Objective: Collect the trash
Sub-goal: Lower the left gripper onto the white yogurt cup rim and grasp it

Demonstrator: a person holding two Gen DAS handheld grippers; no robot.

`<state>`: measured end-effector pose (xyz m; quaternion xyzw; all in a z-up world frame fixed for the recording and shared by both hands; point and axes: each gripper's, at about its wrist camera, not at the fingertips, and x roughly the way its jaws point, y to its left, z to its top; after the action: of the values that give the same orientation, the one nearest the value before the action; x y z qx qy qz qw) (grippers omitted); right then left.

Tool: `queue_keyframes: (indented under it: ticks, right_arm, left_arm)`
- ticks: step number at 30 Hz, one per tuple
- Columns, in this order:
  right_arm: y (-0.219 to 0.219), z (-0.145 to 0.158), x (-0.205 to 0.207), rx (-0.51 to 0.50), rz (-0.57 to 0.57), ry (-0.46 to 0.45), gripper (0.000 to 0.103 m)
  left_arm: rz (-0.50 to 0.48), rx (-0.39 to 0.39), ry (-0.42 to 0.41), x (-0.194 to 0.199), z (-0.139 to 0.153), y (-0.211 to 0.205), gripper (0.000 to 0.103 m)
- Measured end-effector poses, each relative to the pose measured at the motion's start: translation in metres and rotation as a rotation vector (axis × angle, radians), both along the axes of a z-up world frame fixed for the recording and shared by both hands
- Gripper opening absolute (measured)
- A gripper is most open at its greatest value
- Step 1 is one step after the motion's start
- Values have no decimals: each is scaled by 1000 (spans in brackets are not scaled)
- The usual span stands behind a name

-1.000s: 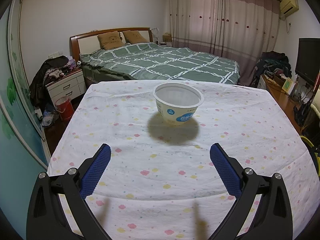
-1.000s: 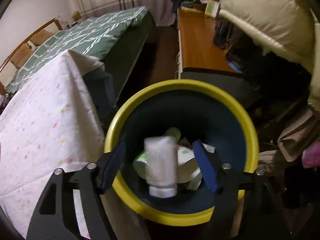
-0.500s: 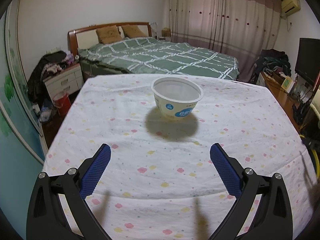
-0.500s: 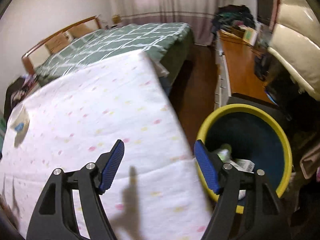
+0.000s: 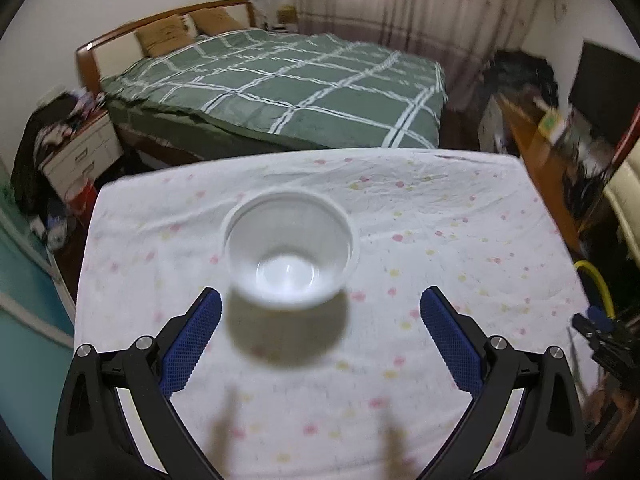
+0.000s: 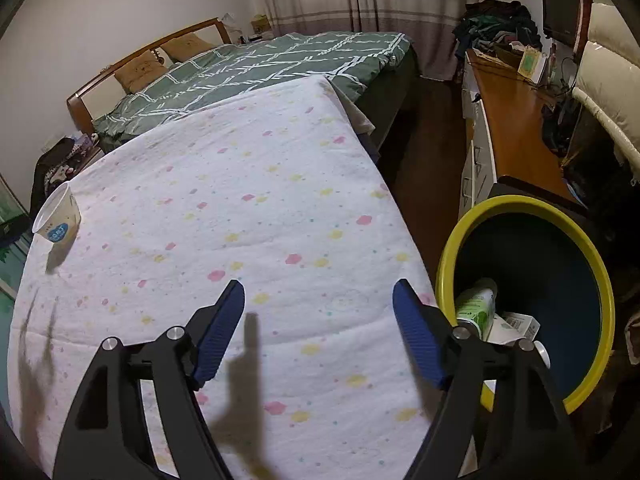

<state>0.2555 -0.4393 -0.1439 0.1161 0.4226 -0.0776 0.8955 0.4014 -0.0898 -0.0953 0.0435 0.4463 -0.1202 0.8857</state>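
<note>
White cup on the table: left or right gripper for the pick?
Left. The left gripper is open with the white cup just ahead; the right gripper sees the cup far off.

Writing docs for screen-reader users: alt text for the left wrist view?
An empty white cup stands upright on a floral-cloth table, just ahead of the open left gripper and left of its centre. A green checked bed lies beyond.

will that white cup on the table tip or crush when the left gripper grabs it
The white cup looks empty, so probably light and easily nudged. Its thin plastic wall likely flexes under a hard squeeze. Upright, narrowing toward its base, it may tip if the open left gripper bumps its rim.
</note>
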Motion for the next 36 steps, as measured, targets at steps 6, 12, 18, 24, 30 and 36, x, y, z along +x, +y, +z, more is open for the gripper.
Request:
queue_keyframes:
  ticks: [6, 12, 18, 24, 30, 36]
  right_arm:
    - [-1, 0, -1, 10, 3, -4, 74]
    - [-1, 0, -1, 15, 4, -6, 74]
    - [-3, 0, -1, 17, 5, -6, 75]
    - [-3, 0, -1, 17, 6, -6, 75]
    - [-3, 0, -1, 17, 6, -6, 76]
    - [-3, 1, -1, 17, 6, -6, 76]
  left_arm:
    - [-5, 91, 45, 36, -5, -13, 98]
    - [3, 97, 100, 60, -14, -11, 98]
    - [-5, 66, 154, 82, -20, -12, 98]
    - [-14, 68, 188, 88, -30, -14, 98]
    - [-45, 62, 212, 86, -34, -19, 64]
    - [-79, 51, 216, 74, -31, -23, 47]
